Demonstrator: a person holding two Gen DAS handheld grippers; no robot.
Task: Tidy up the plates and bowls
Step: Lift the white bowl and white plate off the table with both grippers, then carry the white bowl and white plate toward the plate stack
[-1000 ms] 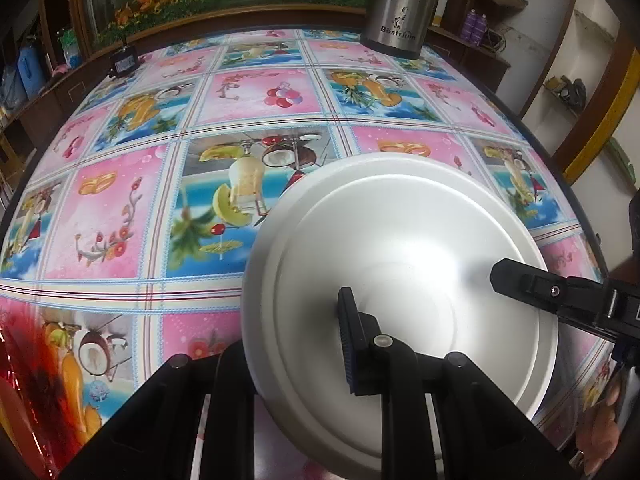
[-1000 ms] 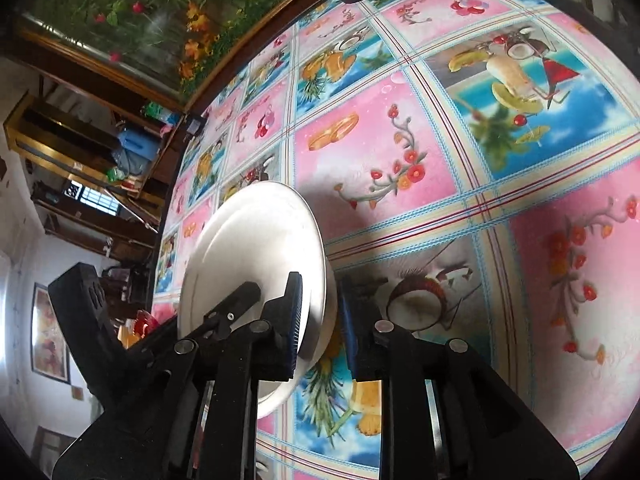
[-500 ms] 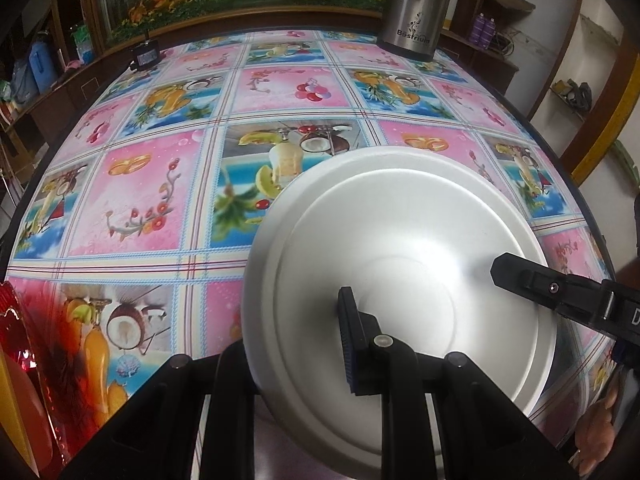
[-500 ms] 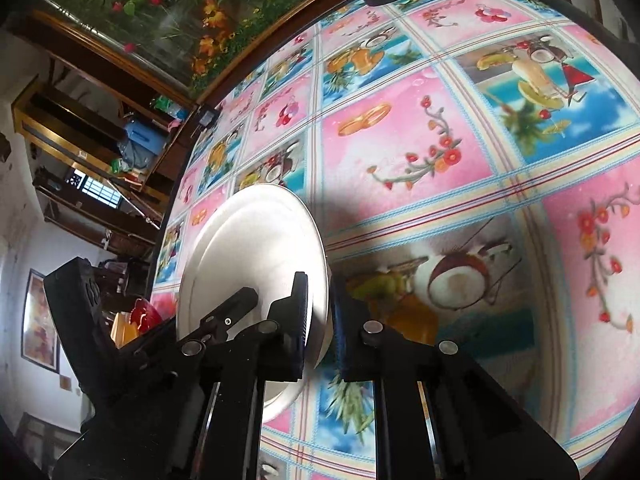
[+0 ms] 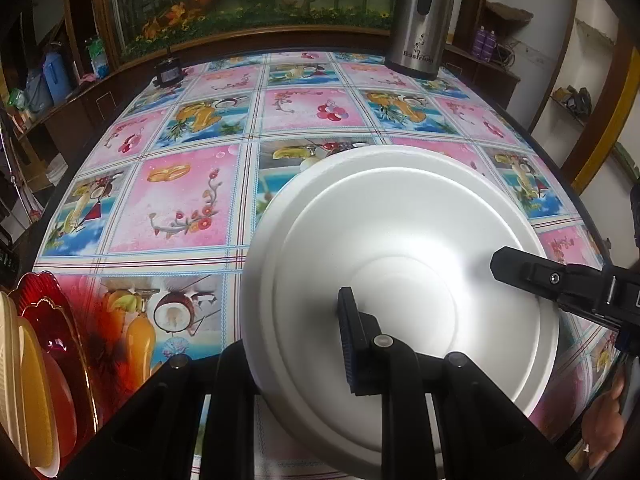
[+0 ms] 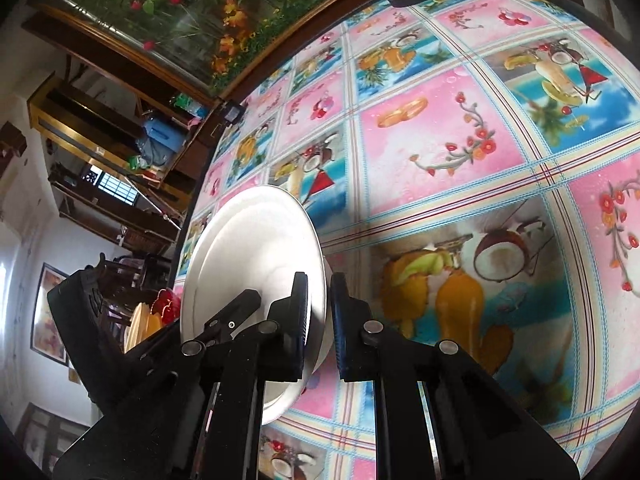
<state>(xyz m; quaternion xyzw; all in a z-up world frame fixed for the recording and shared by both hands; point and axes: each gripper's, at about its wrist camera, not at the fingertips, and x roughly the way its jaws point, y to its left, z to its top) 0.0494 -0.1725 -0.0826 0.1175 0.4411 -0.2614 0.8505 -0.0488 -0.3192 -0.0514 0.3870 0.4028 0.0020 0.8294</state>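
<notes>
A white deep plate (image 5: 400,240) hangs tilted above the flowered tablecloth (image 5: 180,200), held by both grippers. My left gripper (image 5: 296,332) is shut on its near rim, with one blue-padded finger (image 5: 348,340) on the inner face and the other hidden beneath. My right gripper (image 6: 320,300) is shut on the right rim of the same plate (image 6: 248,260), seen almost edge-on, with a pad on each face. In the left wrist view, the right gripper's finger (image 5: 520,270) reaches in from the right. Across the plate in the right wrist view stands the left gripper (image 6: 228,320).
Red and cream plates (image 5: 36,360) stand on edge at the table's near left corner; they also show as plates (image 6: 156,312) behind the held one. A steel thermos jug (image 5: 420,20) stands at the far edge, and a small black box (image 5: 168,72) at the far left.
Both grippers have drawn back and slightly up with the plate between them. More of the table's far side shows, and the upright plates have come into view at the left.
</notes>
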